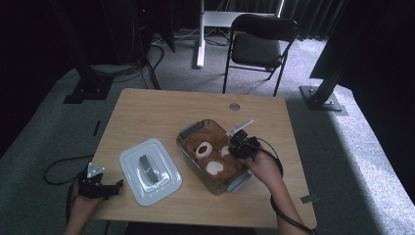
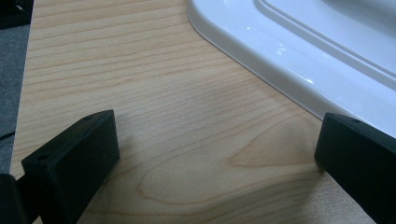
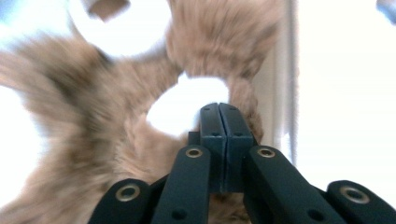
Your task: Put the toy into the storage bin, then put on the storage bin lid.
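Note:
A brown plush bear (image 1: 211, 159) with white patches lies in a clear rectangular container (image 1: 239, 181) right of the table's middle. My right gripper (image 1: 236, 147) hangs over the container's far right side, jaws shut together. In the right gripper view its tips (image 3: 219, 109) rest against the bear's (image 3: 93, 140) fur beside a white patch, with nothing visibly between them. The container's white lid (image 1: 149, 170) lies flat to the left. My left gripper (image 1: 117, 185) sits low at the table's near left corner, open, its jaws (image 2: 217, 140) spread over bare wood beside the lid's rim (image 2: 299, 51).
The wooden table (image 1: 147, 112) has a round grommet (image 1: 235, 106) near its far edge. A black folding chair (image 1: 262, 41) and a white stand (image 1: 200, 34) are behind it on grey carpet. Black frame posts flank the table.

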`<action>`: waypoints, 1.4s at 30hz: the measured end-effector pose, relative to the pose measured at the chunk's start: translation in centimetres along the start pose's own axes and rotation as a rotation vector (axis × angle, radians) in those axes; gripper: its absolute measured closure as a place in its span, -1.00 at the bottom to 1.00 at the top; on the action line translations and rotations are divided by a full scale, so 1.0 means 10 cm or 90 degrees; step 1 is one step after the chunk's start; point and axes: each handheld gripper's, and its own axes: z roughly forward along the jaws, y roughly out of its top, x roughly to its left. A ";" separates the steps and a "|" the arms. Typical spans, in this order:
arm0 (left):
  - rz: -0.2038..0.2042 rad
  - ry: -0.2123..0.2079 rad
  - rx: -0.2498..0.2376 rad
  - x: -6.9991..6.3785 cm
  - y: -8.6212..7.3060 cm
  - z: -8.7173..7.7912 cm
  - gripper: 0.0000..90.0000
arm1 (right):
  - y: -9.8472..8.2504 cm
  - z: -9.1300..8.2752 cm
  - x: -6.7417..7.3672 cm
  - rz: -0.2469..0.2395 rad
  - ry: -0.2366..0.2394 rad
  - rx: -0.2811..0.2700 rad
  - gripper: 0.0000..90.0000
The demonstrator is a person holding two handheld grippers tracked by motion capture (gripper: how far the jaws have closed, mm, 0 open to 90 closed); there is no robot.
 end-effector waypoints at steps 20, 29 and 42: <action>-0.002 0.000 0.000 0.00 0.00 0.00 -0.99 | -0.33 -0.37 -0.52 0.159 -0.005 -0.205 -0.75; -0.003 0.002 0.001 0.00 0.00 0.00 -0.99 | -0.50 -0.15 -0.64 0.159 -0.076 -0.236 -0.75; -0.006 0.007 0.002 -0.01 0.00 -0.01 -0.99 | -0.82 0.22 -0.85 0.229 -0.094 -0.206 -0.74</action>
